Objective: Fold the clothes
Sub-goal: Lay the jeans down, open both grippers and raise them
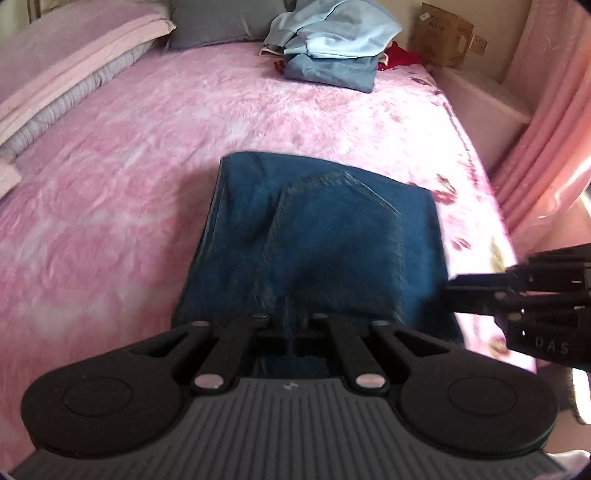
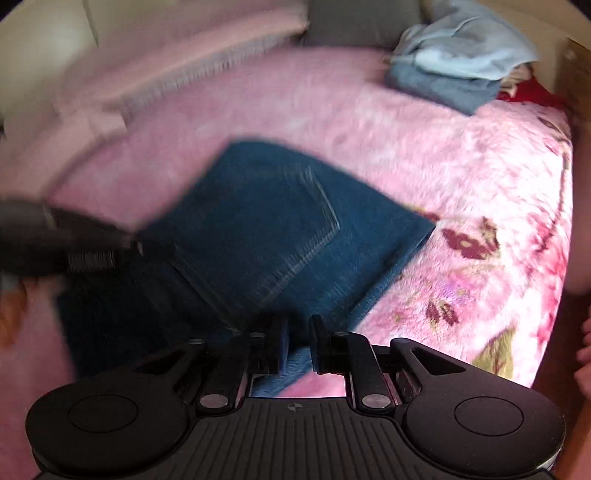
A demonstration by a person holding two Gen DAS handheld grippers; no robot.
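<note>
Dark blue denim jeans point(image 1: 321, 236), stitched; fuzzy pink fleece blanket point(image 1: 147, 155); matt black plastic left gripper point(image 1: 290, 325).

The folded jeans point(image 1: 317, 236) are laid on the bed point(image 1: 129, 177), just ahead of the left gripper point(image 1: 290, 321), while the right gripper point(image 1: 517, 295) is seen at their right edge. Behind them, at the far end of the bed, a stack of folded clothes point(image 1: 332, 48) is placed, with a pillow point(image 1: 225, 22) to its left and a cardboard box point(image 1: 441, 33) to its right. Folded bedding point(image 1: 66, 74) is piled along the left side of the bed, and a curtain point(image 1: 546, 122) is hung beyond its right side.
</note>
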